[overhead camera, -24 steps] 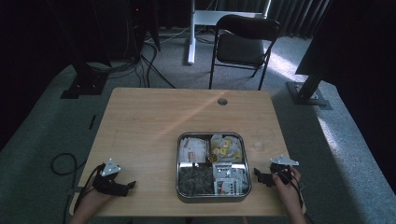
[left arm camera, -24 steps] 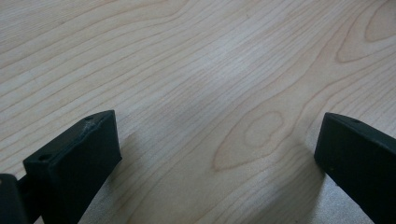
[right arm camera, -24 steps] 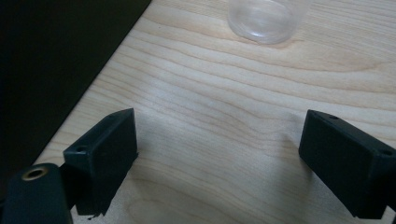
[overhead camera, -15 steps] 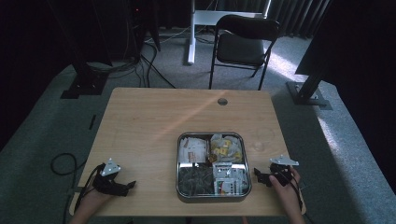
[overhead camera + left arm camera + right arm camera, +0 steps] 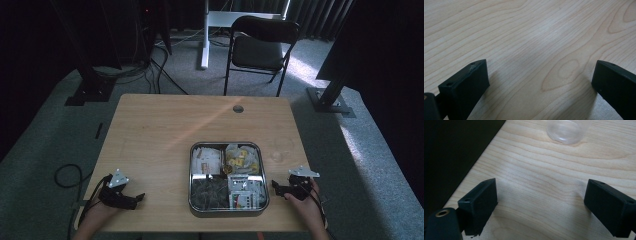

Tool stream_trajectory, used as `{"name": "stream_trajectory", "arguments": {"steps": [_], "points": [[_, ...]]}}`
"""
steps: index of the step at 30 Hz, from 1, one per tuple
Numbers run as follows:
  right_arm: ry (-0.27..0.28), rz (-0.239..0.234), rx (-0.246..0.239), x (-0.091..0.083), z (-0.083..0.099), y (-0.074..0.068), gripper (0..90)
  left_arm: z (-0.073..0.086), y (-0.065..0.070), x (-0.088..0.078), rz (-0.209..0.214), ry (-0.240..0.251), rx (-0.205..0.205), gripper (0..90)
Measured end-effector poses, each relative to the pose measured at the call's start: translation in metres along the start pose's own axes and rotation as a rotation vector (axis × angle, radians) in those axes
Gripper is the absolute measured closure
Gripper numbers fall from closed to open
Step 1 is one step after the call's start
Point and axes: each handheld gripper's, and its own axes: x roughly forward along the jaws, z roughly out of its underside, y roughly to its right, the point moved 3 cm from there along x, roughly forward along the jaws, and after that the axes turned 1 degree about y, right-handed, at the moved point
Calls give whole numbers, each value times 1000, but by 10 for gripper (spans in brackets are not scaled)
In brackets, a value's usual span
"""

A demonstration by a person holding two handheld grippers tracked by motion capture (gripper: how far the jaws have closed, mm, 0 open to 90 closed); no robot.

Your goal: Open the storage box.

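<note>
My left gripper (image 5: pixel 139 198) rests on the wooden table (image 5: pixel 165 130) near its front left corner, held by a hand. In the left gripper view its jaws (image 5: pixel 540 72) stand wide apart over bare wood, open and empty. My right gripper (image 5: pixel 276 187) lies near the front right edge, just right of a metal tray (image 5: pixel 190 175). Its jaws (image 5: pixel 541 192) are open too, with nothing between them. A clear plastic cup (image 5: pixel 565 131) stands on the wood ahead of the right gripper, faintly visible beside the tray (image 5: pixel 281 148).
The tray has several compartments holding packets and small items, some yellow (image 5: pixel 240 156). A round cable hole (image 5: pixel 238 108) sits near the table's far edge. Beyond the table stand a black folding chair (image 5: pixel 260 47) and stand bases on grey carpet.
</note>
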Motion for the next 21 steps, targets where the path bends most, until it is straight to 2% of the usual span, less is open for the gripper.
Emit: {"name": "stream_trajectory", "arguments": {"steps": [5, 14, 21], "points": [[0, 0, 1, 0, 0, 0, 108, 1, 3, -2, 3, -5, 10, 11], [0, 0, 1, 0, 0, 0, 109, -10, 13, -5, 74, 44, 40, 24], [0, 0, 1, 0, 0, 0, 108, -22, 22, -6, 100, 69, 66, 24]]}}
